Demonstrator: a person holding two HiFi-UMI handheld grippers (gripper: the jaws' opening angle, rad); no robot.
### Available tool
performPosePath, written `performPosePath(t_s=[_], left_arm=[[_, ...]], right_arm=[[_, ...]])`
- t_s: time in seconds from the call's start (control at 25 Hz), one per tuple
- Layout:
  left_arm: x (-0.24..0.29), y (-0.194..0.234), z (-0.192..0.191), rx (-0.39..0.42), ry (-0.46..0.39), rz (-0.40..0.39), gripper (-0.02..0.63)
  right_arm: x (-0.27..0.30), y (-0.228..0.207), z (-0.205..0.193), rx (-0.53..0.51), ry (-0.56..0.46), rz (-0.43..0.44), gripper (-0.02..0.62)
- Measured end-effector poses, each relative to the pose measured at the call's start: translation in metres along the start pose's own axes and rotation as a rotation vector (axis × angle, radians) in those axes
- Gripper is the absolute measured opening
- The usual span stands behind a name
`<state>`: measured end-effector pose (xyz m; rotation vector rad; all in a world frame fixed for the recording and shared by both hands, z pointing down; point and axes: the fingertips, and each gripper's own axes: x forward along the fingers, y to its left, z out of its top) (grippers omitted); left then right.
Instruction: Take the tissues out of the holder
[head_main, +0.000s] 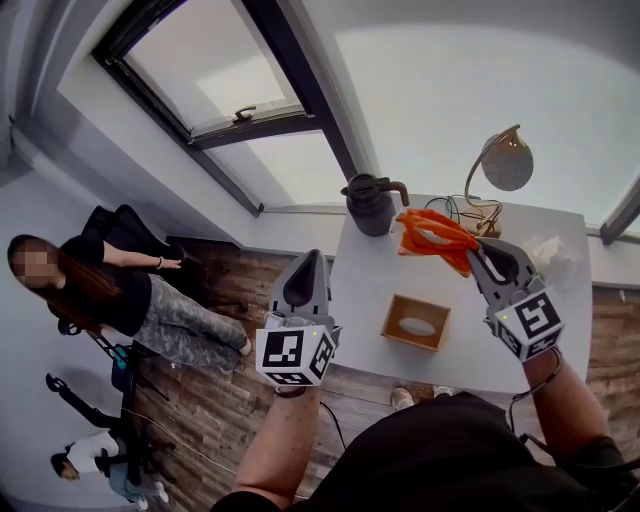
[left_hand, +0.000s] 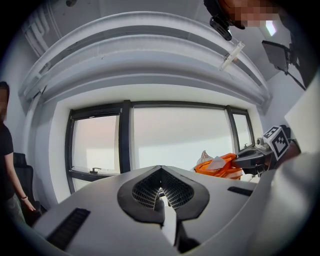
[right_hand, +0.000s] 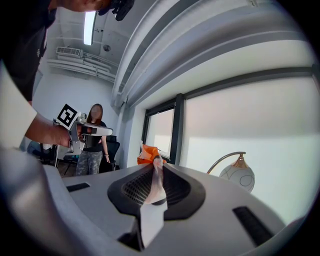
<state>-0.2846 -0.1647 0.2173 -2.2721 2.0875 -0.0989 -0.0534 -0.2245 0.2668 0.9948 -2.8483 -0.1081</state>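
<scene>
Head view alone shows holder (head_main: 415, 322) (right hand-held gripper (head_main: 480, 250) pinches tissue (head_main: 435, 238)).

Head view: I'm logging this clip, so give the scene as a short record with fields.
holder: wooden box on the table, slot facing up
tissues: orange pack, held above the table
right gripper: shut on orange pack
left gripper: shut, nothing between jaws
also on table: dark jug, lamp
</scene>
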Motion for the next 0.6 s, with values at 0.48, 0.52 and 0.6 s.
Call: performPosePath(t_s=[0.48,0.52,0.6], left_arm=[[-0.004,0.006,0.003,-0.01,-0.005,0.0,0.003],[-0.005,0.007,0.003,-0.013,-0.005,0.0,0.003],[-0.006,0.008,0.004,-0.018,-0.006,0.001,0.003]], right_arm=[[-0.002,-0.001,0.006,0.007,-0.008,-0.017,0.046],[-0.002,-0.001,0.008,0.011,-0.012,-0.02,0.046],[-0.003,0.0,0.012,0.017,-0.018,-0.026,0.044]])
